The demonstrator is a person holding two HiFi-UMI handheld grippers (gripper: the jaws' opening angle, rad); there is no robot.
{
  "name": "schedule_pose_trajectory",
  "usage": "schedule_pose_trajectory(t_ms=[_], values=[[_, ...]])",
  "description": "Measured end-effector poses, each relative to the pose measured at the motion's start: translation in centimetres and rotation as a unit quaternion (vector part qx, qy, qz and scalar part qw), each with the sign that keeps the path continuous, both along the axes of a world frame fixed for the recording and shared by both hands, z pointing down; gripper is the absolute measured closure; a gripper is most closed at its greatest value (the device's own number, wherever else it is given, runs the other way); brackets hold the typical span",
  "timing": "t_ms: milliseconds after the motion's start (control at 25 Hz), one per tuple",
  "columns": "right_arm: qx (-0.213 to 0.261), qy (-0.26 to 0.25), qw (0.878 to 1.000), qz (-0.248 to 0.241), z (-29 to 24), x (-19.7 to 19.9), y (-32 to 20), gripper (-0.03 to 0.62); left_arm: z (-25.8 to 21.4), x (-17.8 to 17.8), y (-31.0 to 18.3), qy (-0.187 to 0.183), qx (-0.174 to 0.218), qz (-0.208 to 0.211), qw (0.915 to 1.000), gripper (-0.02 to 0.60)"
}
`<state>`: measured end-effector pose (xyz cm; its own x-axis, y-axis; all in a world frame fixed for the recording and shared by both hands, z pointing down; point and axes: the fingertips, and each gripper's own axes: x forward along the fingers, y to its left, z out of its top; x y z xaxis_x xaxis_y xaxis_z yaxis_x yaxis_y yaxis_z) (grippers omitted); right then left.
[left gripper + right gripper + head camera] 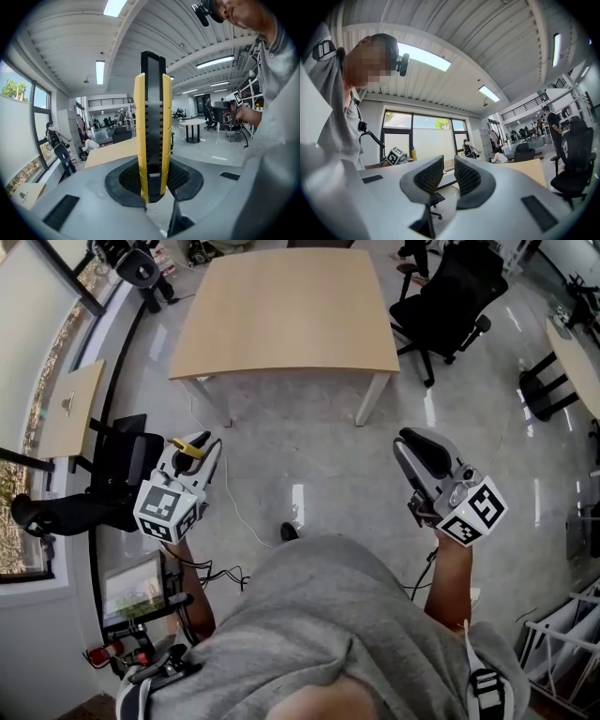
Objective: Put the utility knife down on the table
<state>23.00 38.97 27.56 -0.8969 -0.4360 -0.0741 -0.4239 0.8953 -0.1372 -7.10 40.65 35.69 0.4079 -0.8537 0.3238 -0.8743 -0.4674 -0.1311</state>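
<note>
The utility knife [151, 140], yellow with a black slider, stands upright between the jaws of my left gripper [152, 180], which is shut on its lower end. In the head view the left gripper [192, 460] is held at the left above the floor, and the knife [190, 447] sticks out from it. The light wooden table [291, 310] stands farther ahead, well apart from both grippers. My right gripper [412, 442] hovers at the right. Its jaws are shut with only a narrow slit between the tips and hold nothing [449, 161].
A black office chair [450, 296] stands to the right of the table. Another dark chair [122, 460] and a small desk [70, 409] are at the left by the window. A cable [239, 512] runs over the grey floor. A white rack [562, 643] is at the lower right.
</note>
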Motion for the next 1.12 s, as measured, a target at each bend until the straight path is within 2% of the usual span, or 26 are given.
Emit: schedule_pose_trajectory(t_ms=[240,520,800,1120], values=[[0.009,0.008,1.0,0.005,-0.5,-5.7,-2.2,0.523,-0.1,-5.3,-3.2,0.008,0.012,0.009,0.9998,0.489],[0.007,0.013,1.0,0.027,0.3,-10.2,-3.8,0.523,0.9,-9.6,-6.2,0.016,0.016,0.031,0.9992,0.489],[-0.007,0.027,0.999,0.038,1.1,-10.9,-6.6,0.523,2.4,-10.4,-9.4,0.027,0.003,0.04,0.9988,0.489],[-0.023,0.015,0.999,0.018,2.0,-11.4,-13.7,0.523,2.7,-10.5,-14.7,0.022,-0.016,0.021,0.9994,0.489]])
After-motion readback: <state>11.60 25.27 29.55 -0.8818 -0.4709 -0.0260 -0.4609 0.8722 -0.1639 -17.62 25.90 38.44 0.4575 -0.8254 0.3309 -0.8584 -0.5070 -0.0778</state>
